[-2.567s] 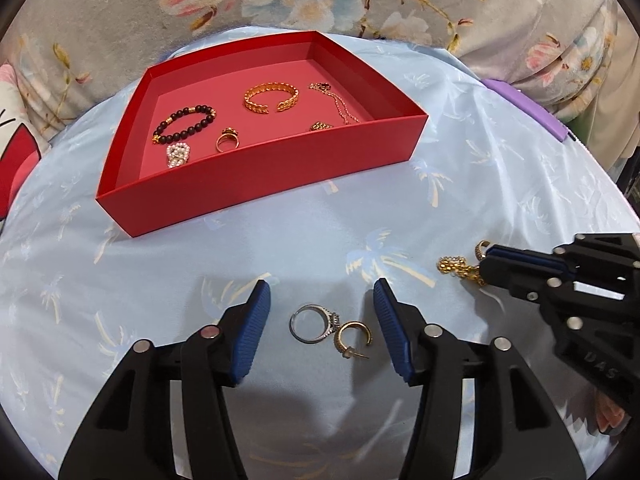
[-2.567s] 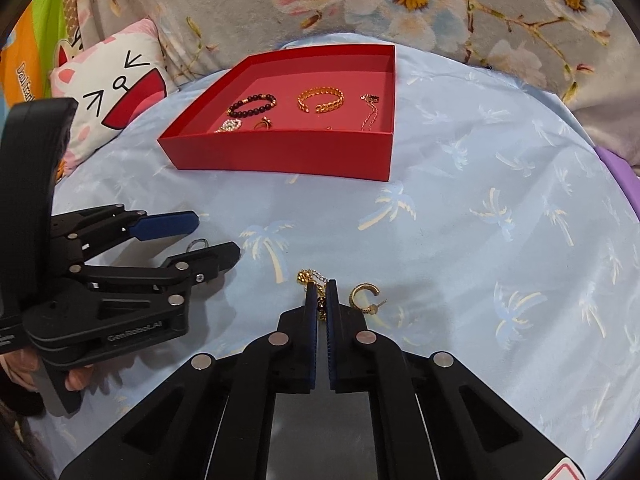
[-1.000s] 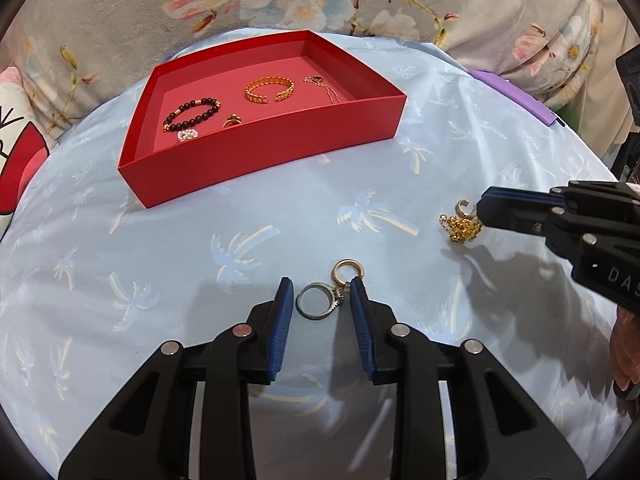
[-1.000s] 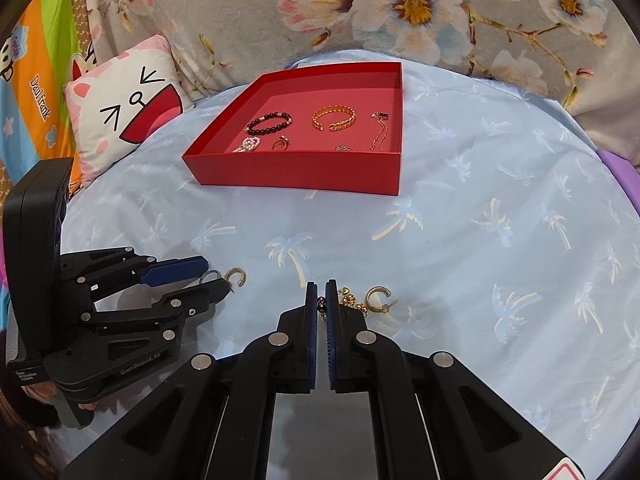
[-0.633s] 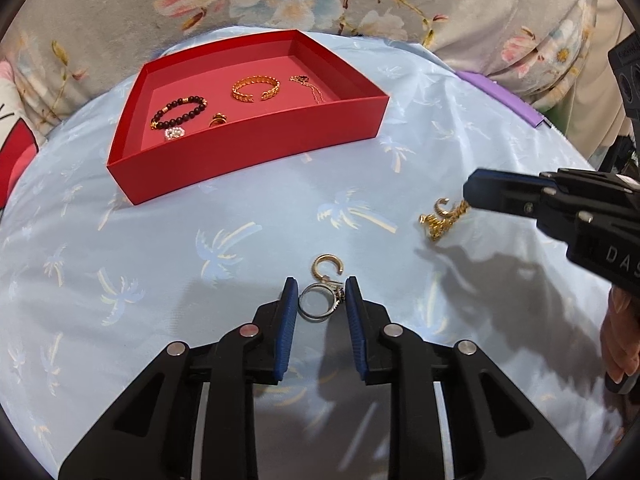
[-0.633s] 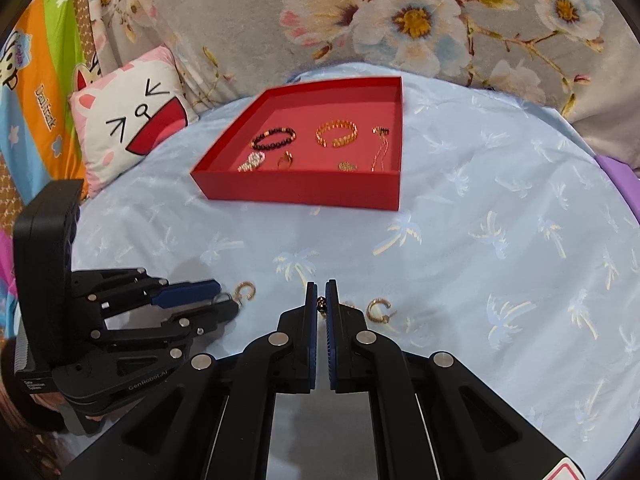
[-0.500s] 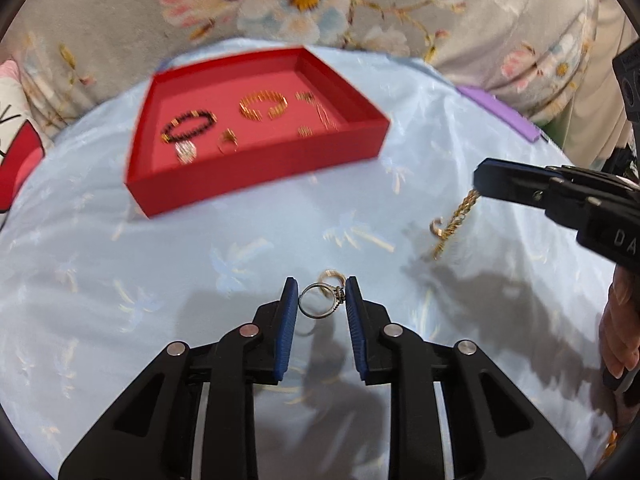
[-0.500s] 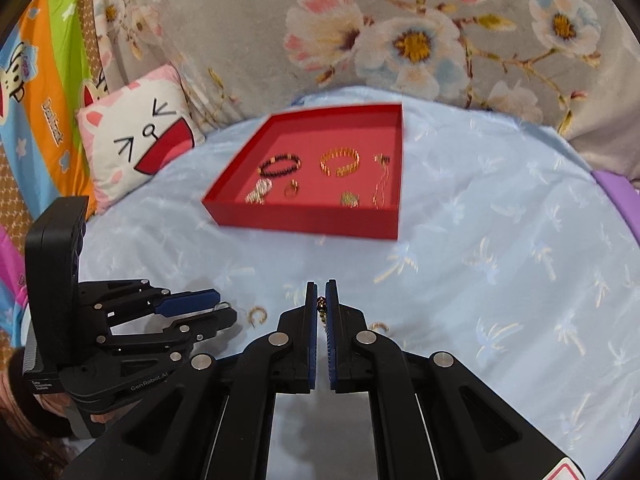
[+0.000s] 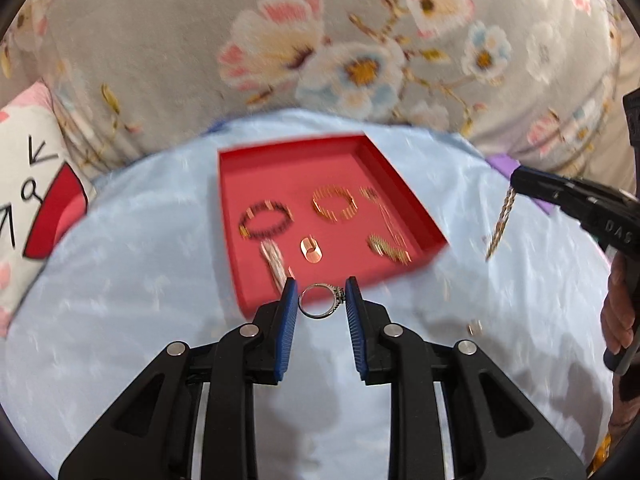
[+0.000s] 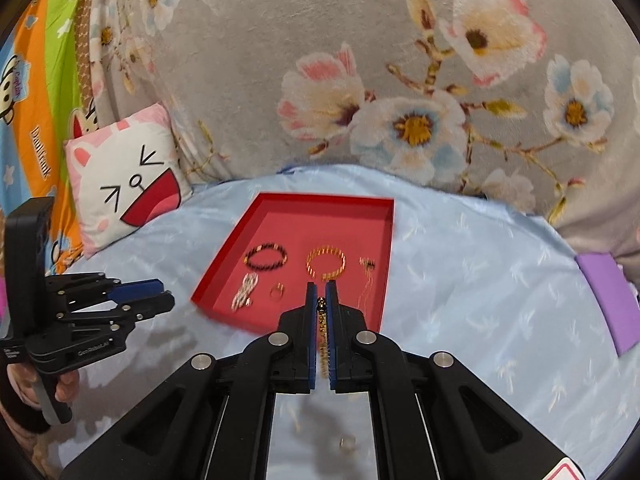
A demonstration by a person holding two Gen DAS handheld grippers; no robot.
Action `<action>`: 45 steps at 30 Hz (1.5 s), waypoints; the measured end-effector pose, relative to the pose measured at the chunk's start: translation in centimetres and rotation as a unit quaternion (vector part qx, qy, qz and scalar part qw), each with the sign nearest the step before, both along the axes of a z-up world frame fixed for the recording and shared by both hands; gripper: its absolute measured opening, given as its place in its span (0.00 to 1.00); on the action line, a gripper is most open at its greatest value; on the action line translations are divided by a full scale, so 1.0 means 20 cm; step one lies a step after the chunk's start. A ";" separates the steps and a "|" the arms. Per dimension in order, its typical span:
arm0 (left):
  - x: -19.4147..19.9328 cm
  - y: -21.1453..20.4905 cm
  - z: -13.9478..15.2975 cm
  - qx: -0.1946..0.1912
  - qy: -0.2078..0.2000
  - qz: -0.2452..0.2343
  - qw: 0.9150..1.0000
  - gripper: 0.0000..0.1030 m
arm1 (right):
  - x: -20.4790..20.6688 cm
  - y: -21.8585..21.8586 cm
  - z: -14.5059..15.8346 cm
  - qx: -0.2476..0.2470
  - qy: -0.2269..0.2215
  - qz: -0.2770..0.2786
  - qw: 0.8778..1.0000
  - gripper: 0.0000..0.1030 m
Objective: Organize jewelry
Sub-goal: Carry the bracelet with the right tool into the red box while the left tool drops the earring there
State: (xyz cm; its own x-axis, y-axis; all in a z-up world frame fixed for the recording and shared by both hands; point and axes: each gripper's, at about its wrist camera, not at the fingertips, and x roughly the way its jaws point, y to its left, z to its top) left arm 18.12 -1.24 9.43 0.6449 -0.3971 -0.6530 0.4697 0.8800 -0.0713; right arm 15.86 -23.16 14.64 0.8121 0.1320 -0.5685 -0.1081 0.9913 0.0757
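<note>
My left gripper [image 9: 321, 298] is shut on a silver ring [image 9: 320, 305] and holds it in the air just before the near wall of the red tray [image 9: 400, 178]. My right gripper [image 10: 321, 292] is shut on a gold chain [image 10: 322, 334] that hangs down between its fingers, above the tray's near edge [image 10: 224, 312]. In the left wrist view the right gripper [image 9: 520, 178] is at the right with the chain [image 9: 498, 228] dangling. The tray holds a dark bead bracelet [image 9: 264, 220], a gold bangle [image 9: 334, 208], rings and a thin chain.
Gold hoop earrings lie on the light blue cloth [image 9: 475, 326] [image 10: 347, 442]. A purple object [image 10: 608, 296] sits at the cloth's right edge. A cat-face pillow [image 10: 132, 176] and a floral blanket [image 10: 400, 80] stand behind the tray.
Both grippers have lifted off the cloth with their pieces and moved forward to the red tray. The hoop earrings stayed on the cloth.
</note>
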 end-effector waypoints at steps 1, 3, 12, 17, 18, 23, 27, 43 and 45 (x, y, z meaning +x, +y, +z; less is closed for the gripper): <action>0.05 0.00 0.02 -0.001 -0.002 -0.001 1.000 0.23 | 0.06 0.01 0.01 0.003 0.000 -0.001 1.000 0.04; 0.17 -0.02 0.06 -0.002 -0.008 -0.001 1.000 0.23 | 0.20 0.02 0.02 0.004 0.002 -0.003 1.000 0.04; 0.74 -0.15 0.02 0.007 -0.004 0.013 1.000 0.23 | 0.81 0.05 -0.10 0.010 0.037 -0.023 0.999 0.04; 1.02 -0.20 -0.11 0.031 0.018 0.040 0.999 0.23 | 1.04 0.04 -0.24 -0.004 0.074 -0.042 0.996 0.04; 1.08 -0.21 -0.14 0.035 0.027 0.045 0.998 0.23 | 1.07 0.03 -0.26 -0.007 0.078 -0.044 0.996 0.04; 1.24 -0.21 -0.26 0.047 0.049 0.066 0.996 0.23 | 1.19 -0.01 -0.37 -0.014 0.093 -0.062 0.994 0.04; 1.28 -0.20 -0.30 0.039 0.059 0.085 0.994 0.26 | 1.18 -0.04 -0.37 -0.004 0.080 -0.070 0.994 0.05; 0.58 0.10 0.07 -0.021 -0.018 0.108 0.994 0.92 | 0.19 -0.14 -0.08 -0.013 -0.001 -0.056 0.998 0.38; 0.44 0.12 0.00 -0.004 -0.004 0.102 0.995 0.92 | 0.05 -0.15 -0.15 -0.010 0.012 -0.055 0.998 0.38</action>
State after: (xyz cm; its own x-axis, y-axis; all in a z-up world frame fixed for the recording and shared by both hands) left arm 26.92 1.10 9.52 0.7170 -0.2631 -0.6455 0.2826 0.9562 -0.0759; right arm 16.87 -26.09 11.64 0.8076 0.0302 -0.5890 0.0037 0.9984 0.0562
